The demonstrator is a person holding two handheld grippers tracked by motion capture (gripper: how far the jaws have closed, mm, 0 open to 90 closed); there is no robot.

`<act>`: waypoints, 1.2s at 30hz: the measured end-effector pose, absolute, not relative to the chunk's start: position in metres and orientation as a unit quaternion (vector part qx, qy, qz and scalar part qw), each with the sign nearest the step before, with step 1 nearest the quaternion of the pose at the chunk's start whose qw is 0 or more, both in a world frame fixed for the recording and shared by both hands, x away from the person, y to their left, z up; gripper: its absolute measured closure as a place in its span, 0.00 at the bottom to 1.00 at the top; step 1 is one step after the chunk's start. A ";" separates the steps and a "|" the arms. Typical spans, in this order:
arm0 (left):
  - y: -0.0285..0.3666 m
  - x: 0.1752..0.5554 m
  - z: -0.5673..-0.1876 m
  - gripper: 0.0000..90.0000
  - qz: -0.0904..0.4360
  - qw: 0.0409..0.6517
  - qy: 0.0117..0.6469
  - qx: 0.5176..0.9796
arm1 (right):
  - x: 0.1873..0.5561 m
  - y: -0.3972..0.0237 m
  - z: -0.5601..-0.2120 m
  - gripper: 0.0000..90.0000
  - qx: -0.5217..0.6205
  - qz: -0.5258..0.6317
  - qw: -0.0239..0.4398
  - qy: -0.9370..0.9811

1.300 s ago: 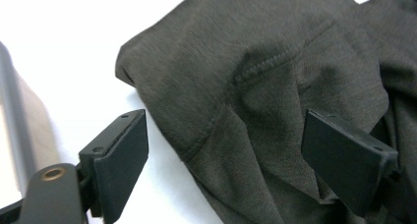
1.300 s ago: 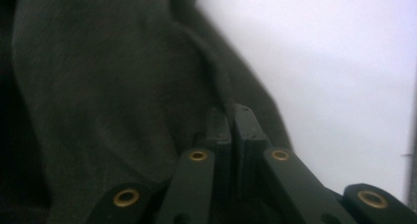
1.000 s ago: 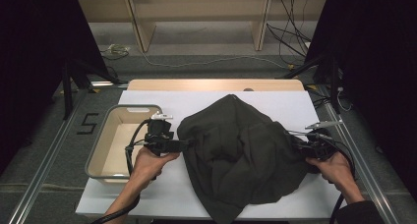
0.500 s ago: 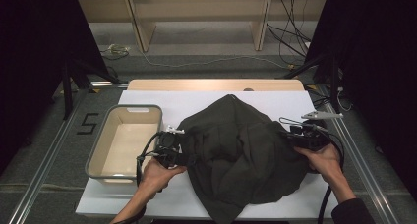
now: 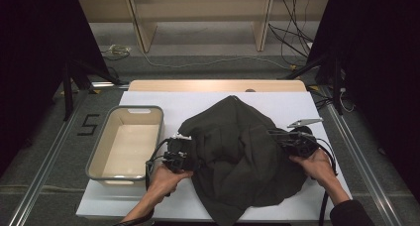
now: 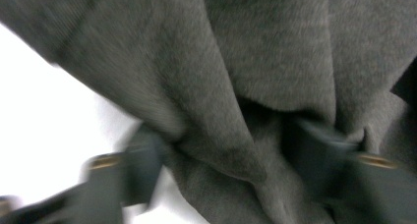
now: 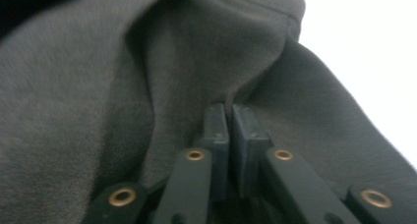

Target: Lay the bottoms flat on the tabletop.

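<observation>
I am working a dark olive garment (image 5: 242, 156) that is lying in a rumpled heap across the middle and right of the white tabletop (image 5: 163, 102), with one corner hanging toward the near edge. My left tool (image 5: 184, 155) is sitting at the garment's left edge, just beside the beige bin (image 5: 96, 156), which is standing at the left of the tabletop with its rim close to my left hand (image 5: 166, 179). In the left gripper view, the left tool's jaws have just been closing and are standing apart on either side of a thick fold of the cloth; the picture is blurred, so I cannot tell whether the pads are pressing on it. My right tool (image 5: 289, 141) is resting on the garment's right side, held by my right hand (image 5: 317, 164). In the right gripper view its jaws have just been closing and are now standing nearly together, pinching a ridge of the fabric between the pads (image 7: 215, 130).
</observation>
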State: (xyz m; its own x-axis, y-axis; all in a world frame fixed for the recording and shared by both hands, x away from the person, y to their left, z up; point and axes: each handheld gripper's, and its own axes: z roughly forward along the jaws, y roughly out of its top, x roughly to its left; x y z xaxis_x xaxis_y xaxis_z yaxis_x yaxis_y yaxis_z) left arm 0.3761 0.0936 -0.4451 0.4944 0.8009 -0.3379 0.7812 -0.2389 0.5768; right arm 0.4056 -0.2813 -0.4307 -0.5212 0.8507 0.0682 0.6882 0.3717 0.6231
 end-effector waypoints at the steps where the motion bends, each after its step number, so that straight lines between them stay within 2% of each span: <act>1: 0.094 0.377 -0.445 0.66 0.011 0.362 0.500 0.787 | 0.405 -0.280 -0.433 0.97 0.470 0.298 0.128 0.821; 3: 0.097 0.378 -0.443 0.81 0.008 0.366 0.499 0.786 | 0.405 -0.278 -0.437 0.98 0.470 0.287 0.120 0.826; 4: 0.098 0.378 -0.442 0.85 0.008 0.367 0.496 0.787 | 0.404 -0.277 -0.438 0.98 0.468 0.282 0.119 0.829; 8: 0.105 0.374 -0.434 0.92 0.001 0.373 0.482 0.793 | 0.399 -0.274 -0.442 0.98 0.462 0.270 0.112 0.837; 17: 0.125 0.373 -0.410 0.93 -0.002 0.379 0.466 0.799 | 0.387 -0.281 -0.435 0.98 0.468 0.255 0.123 0.837; 23: 0.142 0.381 -0.400 0.93 0.002 0.384 0.485 0.786 | 0.389 -0.288 -0.435 0.96 0.477 0.255 0.122 0.832; 25: 0.143 0.381 -0.400 0.93 0.000 0.386 0.483 0.786 | 0.389 -0.289 -0.432 0.82 0.475 0.270 0.129 0.828; 29: 0.135 0.381 -0.401 0.93 0.002 0.381 0.479 0.791 | 0.394 -0.296 -0.419 0.62 0.480 0.316 0.166 0.801; 32: 0.133 0.381 -0.400 0.92 0.004 0.382 0.477 0.791 | 0.403 -0.305 -0.414 0.60 0.494 0.335 0.192 0.779; 36: 0.132 0.381 -0.402 0.92 0.007 0.378 0.477 0.794 | 0.417 -0.313 -0.422 0.57 0.515 0.324 0.178 0.774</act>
State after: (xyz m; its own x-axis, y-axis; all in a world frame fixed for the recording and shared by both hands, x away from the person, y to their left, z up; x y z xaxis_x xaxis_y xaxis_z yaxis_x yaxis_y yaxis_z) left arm 0.3813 0.1325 -0.4017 0.5453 0.7622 -0.3488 0.7510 -0.2595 0.6071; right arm 0.4167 -0.3134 -0.4223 -0.4064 0.9119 0.0573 0.6808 0.2605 0.6846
